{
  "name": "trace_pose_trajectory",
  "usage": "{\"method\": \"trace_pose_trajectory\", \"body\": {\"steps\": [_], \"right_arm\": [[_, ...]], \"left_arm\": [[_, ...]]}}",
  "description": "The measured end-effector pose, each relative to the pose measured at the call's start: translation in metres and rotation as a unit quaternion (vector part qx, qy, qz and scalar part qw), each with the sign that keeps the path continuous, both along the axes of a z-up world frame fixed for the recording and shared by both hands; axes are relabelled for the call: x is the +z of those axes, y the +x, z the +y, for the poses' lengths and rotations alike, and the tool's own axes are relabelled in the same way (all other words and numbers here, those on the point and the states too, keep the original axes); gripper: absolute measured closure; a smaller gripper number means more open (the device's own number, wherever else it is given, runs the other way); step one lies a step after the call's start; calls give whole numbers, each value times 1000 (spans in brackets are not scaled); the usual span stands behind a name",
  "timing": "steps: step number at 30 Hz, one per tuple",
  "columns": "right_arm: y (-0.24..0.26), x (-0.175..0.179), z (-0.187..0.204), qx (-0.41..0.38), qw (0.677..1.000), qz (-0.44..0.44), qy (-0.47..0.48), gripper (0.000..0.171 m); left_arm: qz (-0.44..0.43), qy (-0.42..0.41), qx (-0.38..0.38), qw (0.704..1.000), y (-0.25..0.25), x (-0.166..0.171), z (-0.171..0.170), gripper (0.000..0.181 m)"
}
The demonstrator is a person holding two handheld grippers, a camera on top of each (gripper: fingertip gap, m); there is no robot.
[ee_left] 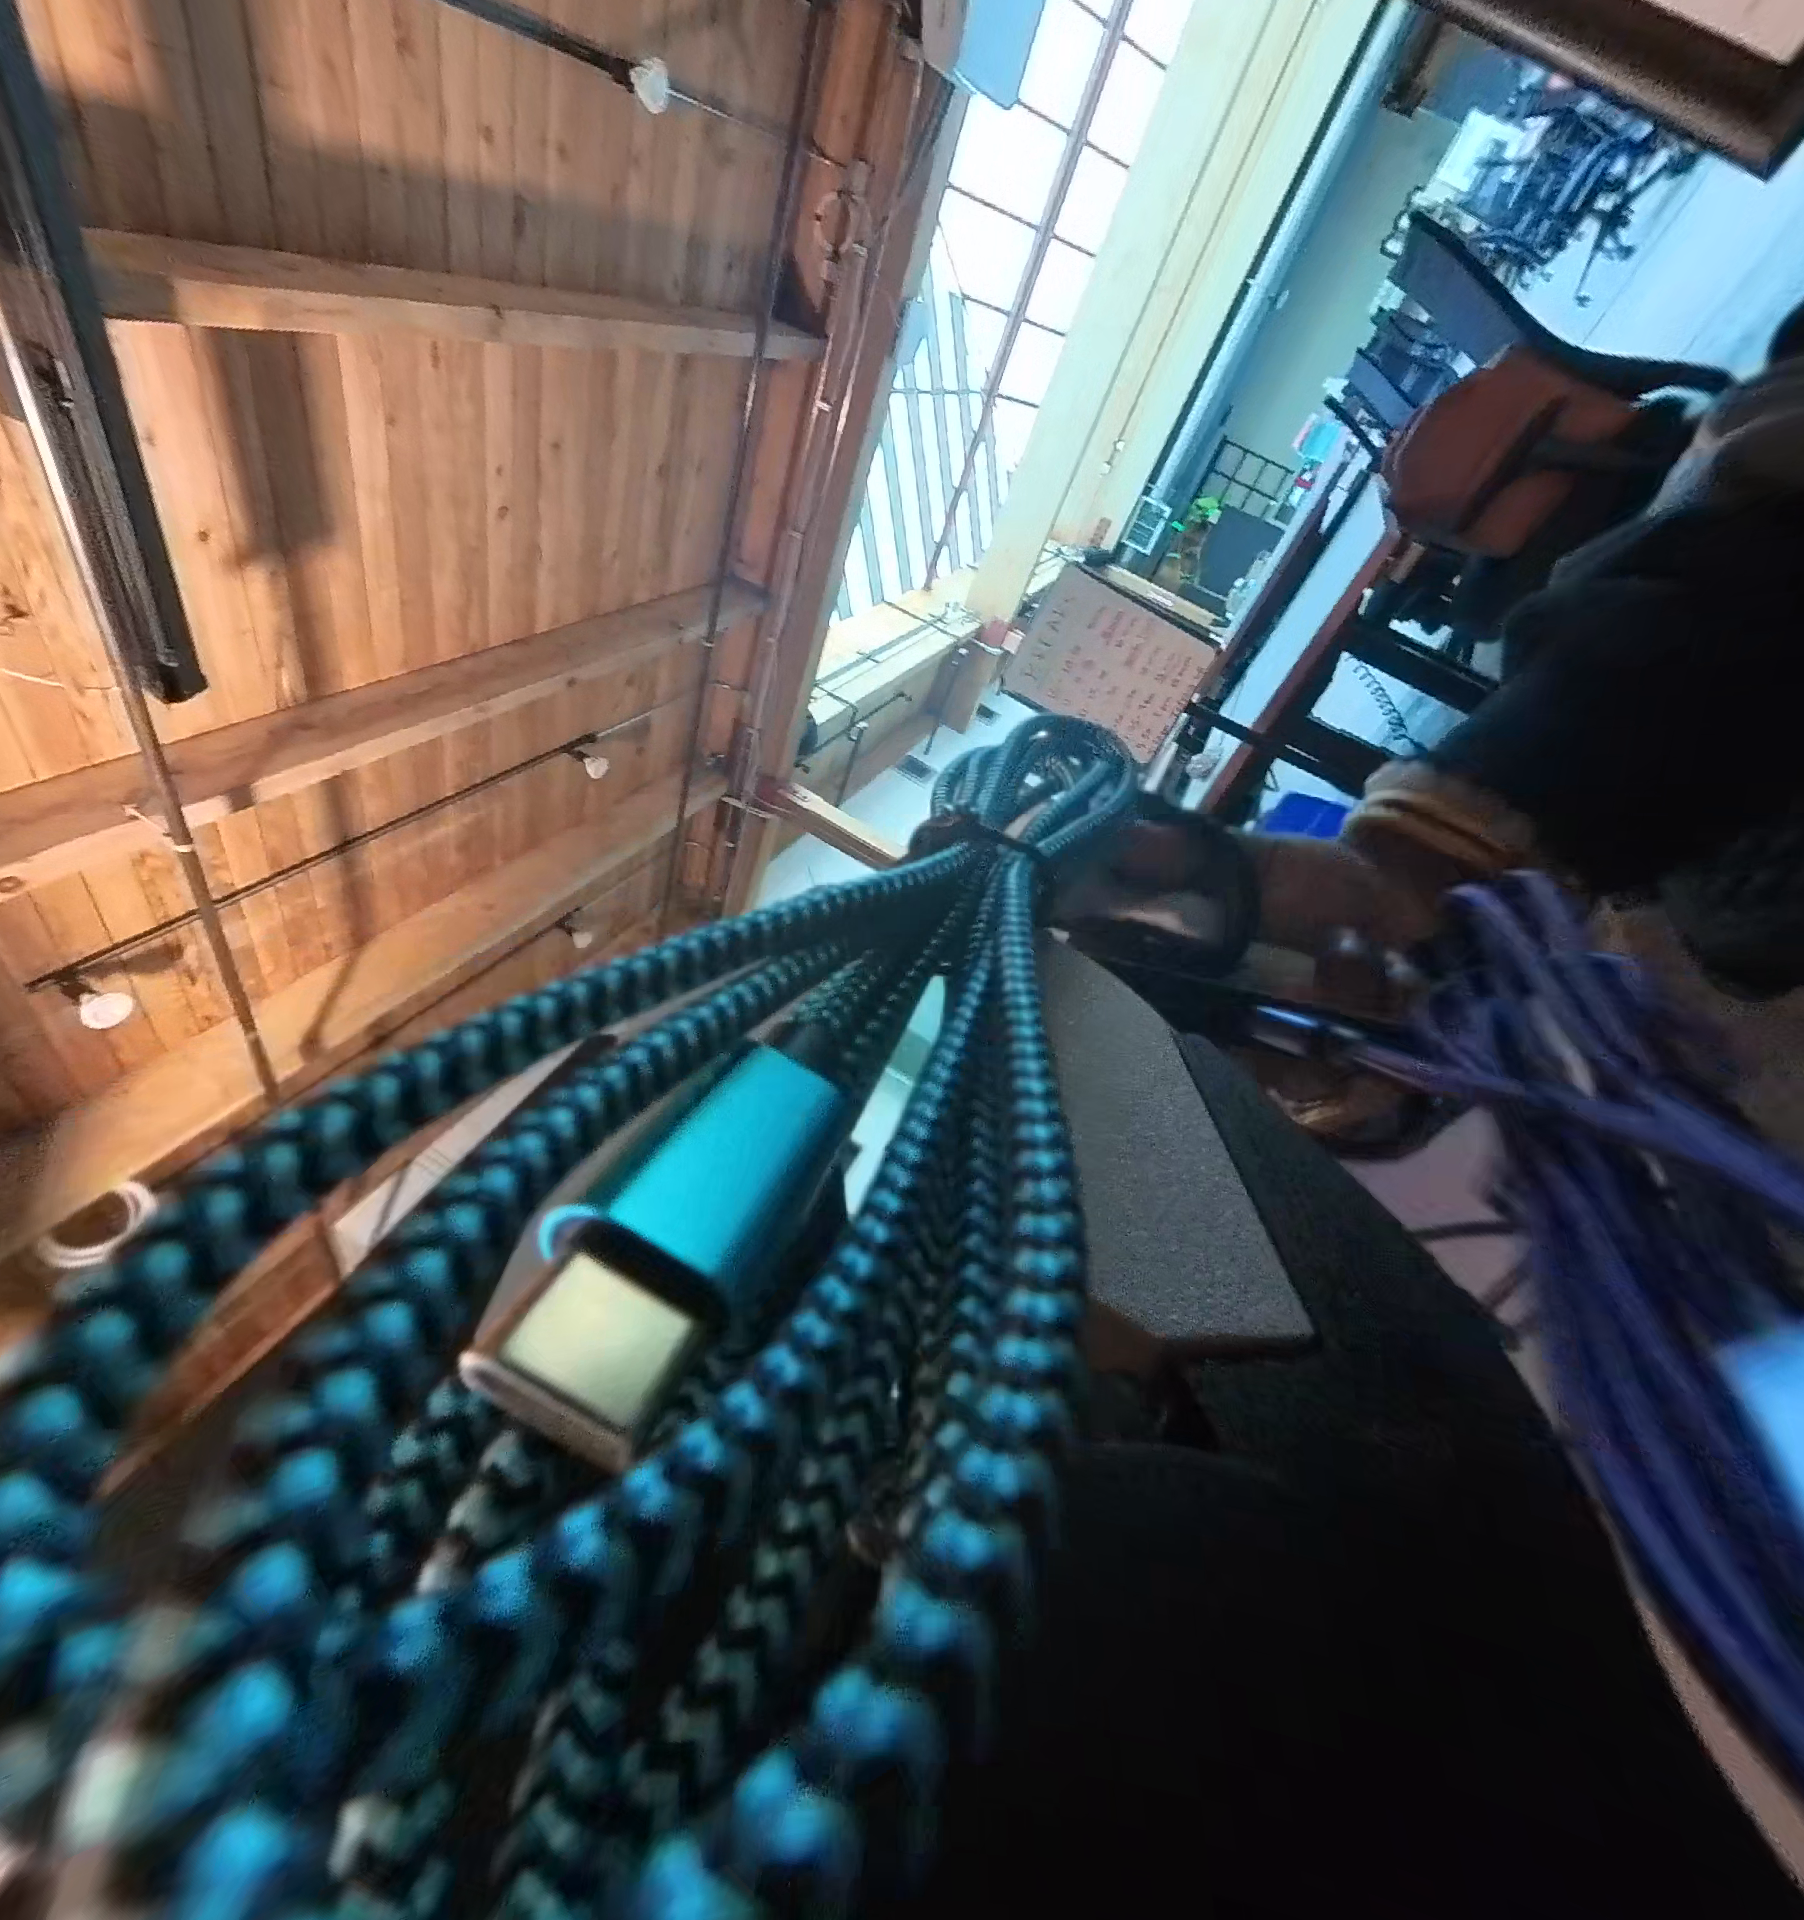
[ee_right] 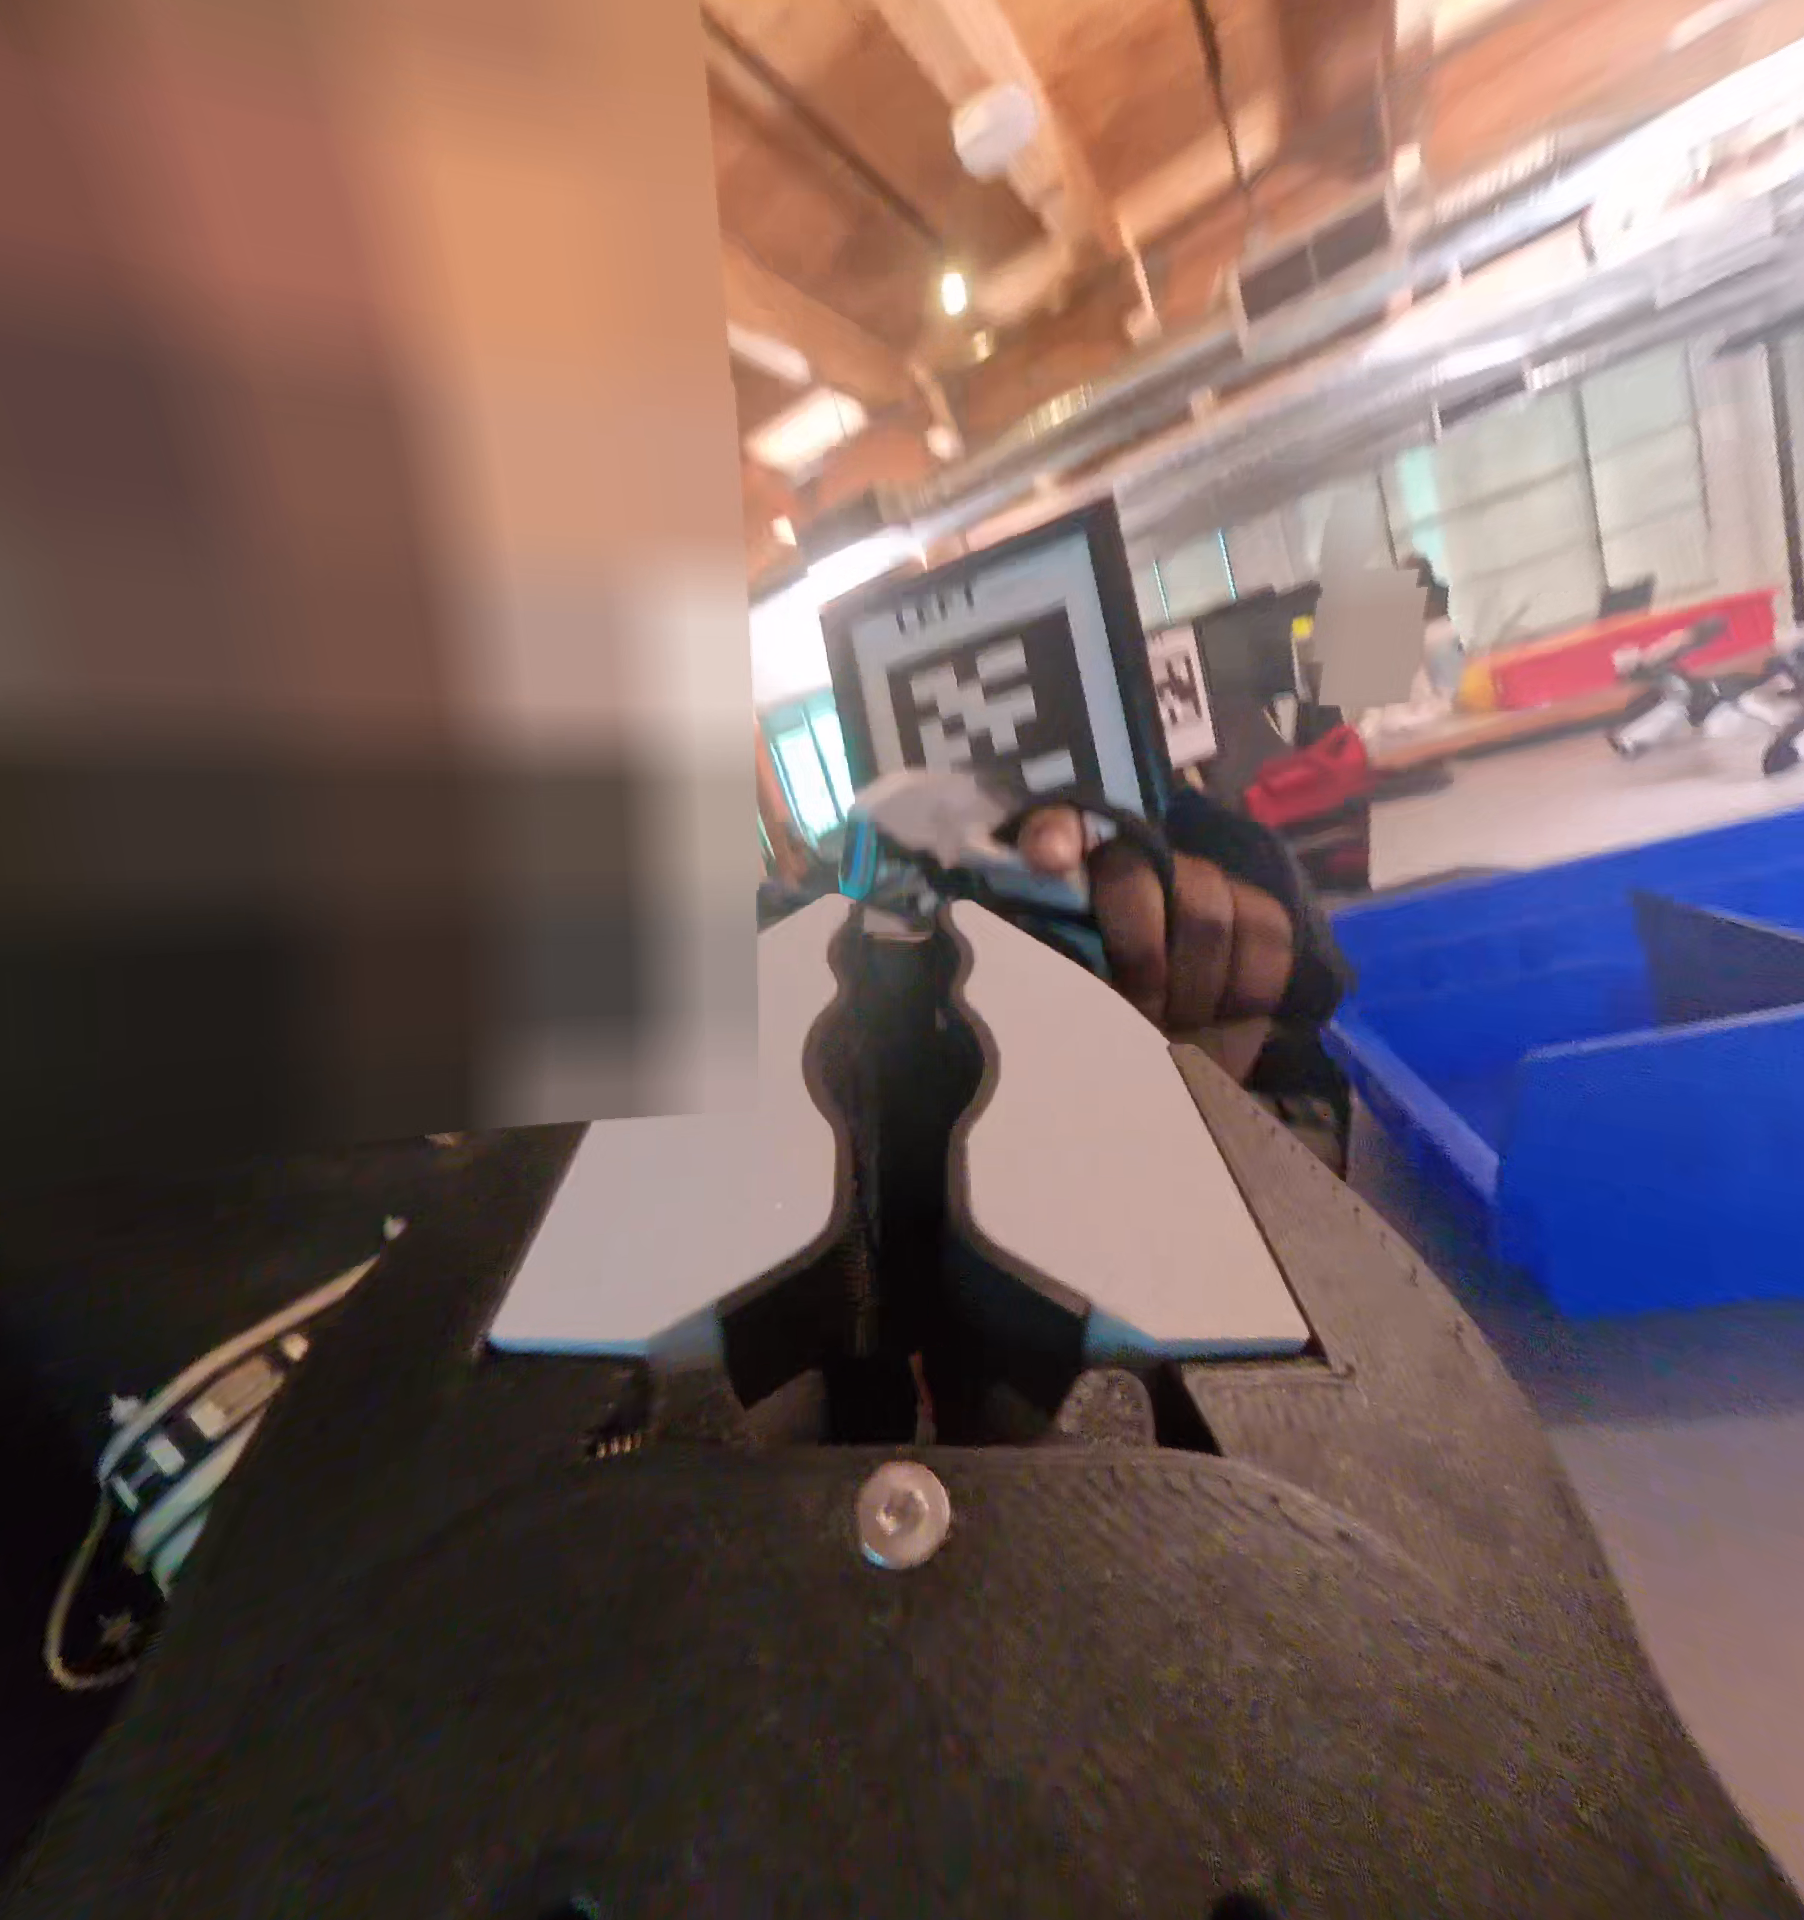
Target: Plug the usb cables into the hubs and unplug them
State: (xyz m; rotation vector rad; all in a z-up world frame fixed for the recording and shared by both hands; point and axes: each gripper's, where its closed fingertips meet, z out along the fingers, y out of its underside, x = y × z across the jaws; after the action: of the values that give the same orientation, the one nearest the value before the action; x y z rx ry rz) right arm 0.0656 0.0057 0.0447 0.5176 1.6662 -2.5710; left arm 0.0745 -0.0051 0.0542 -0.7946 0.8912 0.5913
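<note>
In the left wrist view a bundle of blue-and-black braided USB cables (ee_left: 524,1382) lies right across the lens, and a teal plug with a metal tip (ee_left: 669,1247) points at the camera. A gloved hand (ee_left: 1189,883) holds the tied end of the bundle. One dark padded finger (ee_left: 1147,1164) of my left gripper shows beside the cables; the other finger is hidden. A blurred bundle of purple cables (ee_left: 1656,1164) hangs at the right. In the right wrist view my right gripper (ee_right: 898,920) has its grey fingers closed on a dark braided cable, with a blue plug (ee_right: 862,862) at the tips. A gloved hand (ee_right: 1178,935) is just behind. No hub is visible.
A blue plastic bin (ee_right: 1604,1122) with a divider stands to the right on a grey surface. A black-framed board with a black-and-white marker (ee_right: 991,686) is behind the fingertips. The left wrist view looks up at a wooden ceiling (ee_left: 410,468). A dark sleeve (ee_left: 1656,675) is at the right.
</note>
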Motion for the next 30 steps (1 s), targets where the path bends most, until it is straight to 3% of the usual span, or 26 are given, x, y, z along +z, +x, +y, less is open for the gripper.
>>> {"method": "trace_pose_trajectory", "body": {"steps": [1, 4, 7, 8, 9, 11, 12, 14, 15, 18, 21, 24, 25, 27, 30], "right_arm": [[1, -10, -9, -5, 999, -4, 42, 161], [5, -24, -28, -27, 994, 1, 109, 161], [-15, -36, 0, -81, 993, -49, 67, 162], [-20, -38, 7, -101, 992, -49, 58, 162], [-23, -37, 12, -114, 991, -44, 53, 162], [-25, -29, 18, -129, 990, -30, 43, 161], [-24, -23, 21, -135, 990, -19, 31, 161], [-20, -14, 25, -140, 990, -2, 13, 162], [-19, -12, 26, -147, 989, 3, 11, 161], [-25, -15, 32, -192, 981, 7, 30, 162], [-49, -38, 46, -282, 953, -32, 108, 162], [-62, -59, 50, -352, 910, -19, 221, 161], [-65, -66, 48, -364, 892, -10, 268, 161], [-71, -83, 42, -370, 859, -12, 354, 161], [-80, -107, 37, -367, 834, -27, 412, 161]], "left_arm": [[6, -8, -2, 1000, 0, -2, 0, 166], [5, -47, -32, 998, 2, -11, 0, 167], [-32, -34, -9, 999, -25, 5, 0, 133], [-47, -35, -16, 998, -31, 10, -2, 131], [-54, -35, -26, 998, -34, 13, -5, 166], [-57, -52, -48, 996, -35, 12, -6, 176], [-66, -58, -49, 995, -38, 11, -3, 167], [-85, -52, -44, 994, -44, 9, 0, 168], [-96, -53, -43, 993, -48, 8, 2, 179], [-159, -49, -46, 985, -67, 15, 4, 179], [-209, -37, -47, 976, -86, 27, -1, 176], [-206, -28, -38, 977, -91, 31, -3, 180], [-205, -28, -37, 978, -91, 31, -3, 169], [-206, -30, -38, 977, -90, 31, -2, 179], [-194, -29, -32, 980, -88, 30, -1, 180]]}}
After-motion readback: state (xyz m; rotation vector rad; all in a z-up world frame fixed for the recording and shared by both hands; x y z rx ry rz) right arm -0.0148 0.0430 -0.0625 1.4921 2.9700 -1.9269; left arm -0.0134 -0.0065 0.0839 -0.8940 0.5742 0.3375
